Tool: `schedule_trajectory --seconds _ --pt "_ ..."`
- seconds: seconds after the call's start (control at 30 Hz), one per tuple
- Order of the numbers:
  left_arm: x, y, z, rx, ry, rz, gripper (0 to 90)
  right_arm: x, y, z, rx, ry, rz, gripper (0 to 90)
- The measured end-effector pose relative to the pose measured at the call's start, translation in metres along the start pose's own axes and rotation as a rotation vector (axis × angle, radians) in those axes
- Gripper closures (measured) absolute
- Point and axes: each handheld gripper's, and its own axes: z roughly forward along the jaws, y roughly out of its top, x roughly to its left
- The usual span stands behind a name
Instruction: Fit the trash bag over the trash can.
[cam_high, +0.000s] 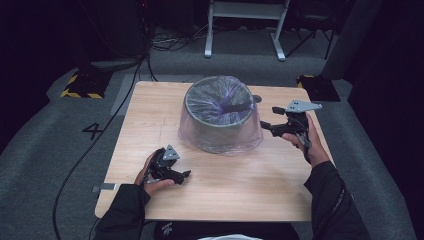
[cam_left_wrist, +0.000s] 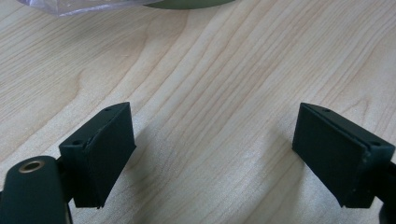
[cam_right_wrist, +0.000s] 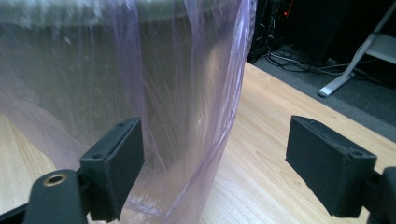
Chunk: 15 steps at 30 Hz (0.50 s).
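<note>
A grey round bin lined with a clear purplish plastic bag stands on the wooden table, toward the far middle. The bag drapes down over the bin's outside to the tabletop. My right gripper is raised just right of the bin, open, its jaws pointing at the bag's skirt, with loose film hanging between them. My left gripper rests low on the table in front of the bin's left side, open over bare wood, with the bag's hem farther off.
Black cables trail off the table's left side across the grey carpet. A white metal frame stands beyond the far edge. A yellow-and-black striped block lies at the far left, and a dark block sits off the far right corner.
</note>
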Motion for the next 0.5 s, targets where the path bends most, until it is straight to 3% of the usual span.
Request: schedule_trajectory --seconds 0.5 --pt "0.000 0.000 0.000 -0.002 0.002 0.000 12.4 0.000 0.019 -0.016 -0.036 0.015 -0.003 19.7"
